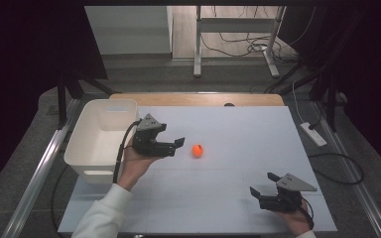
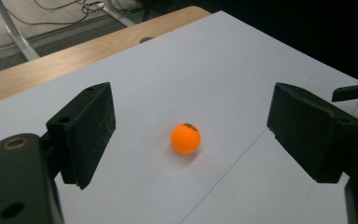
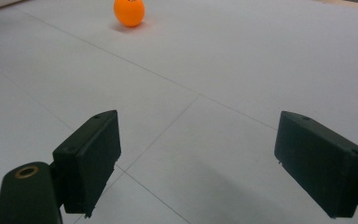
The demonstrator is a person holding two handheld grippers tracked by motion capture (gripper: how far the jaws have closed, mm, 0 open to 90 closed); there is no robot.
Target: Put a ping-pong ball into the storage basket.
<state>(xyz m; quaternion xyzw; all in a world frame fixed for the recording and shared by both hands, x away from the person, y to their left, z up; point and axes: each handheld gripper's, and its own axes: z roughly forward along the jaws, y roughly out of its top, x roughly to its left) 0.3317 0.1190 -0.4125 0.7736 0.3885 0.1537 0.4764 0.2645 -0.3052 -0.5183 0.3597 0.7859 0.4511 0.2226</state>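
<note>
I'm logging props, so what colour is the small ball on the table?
Orange ball with a small dark mark; clearest in the left gripper view.

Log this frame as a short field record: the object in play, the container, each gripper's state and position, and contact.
object: orange ball, resting on the white table sheet
container: white bin at the table's left edge, nothing visible inside
left gripper: open, nothing held, jaws pointed at the ball from its left
right gripper: open, nothing held, low at the near right of the table
contact: none; the ball lies ahead of the left pads, apart from them
</note>
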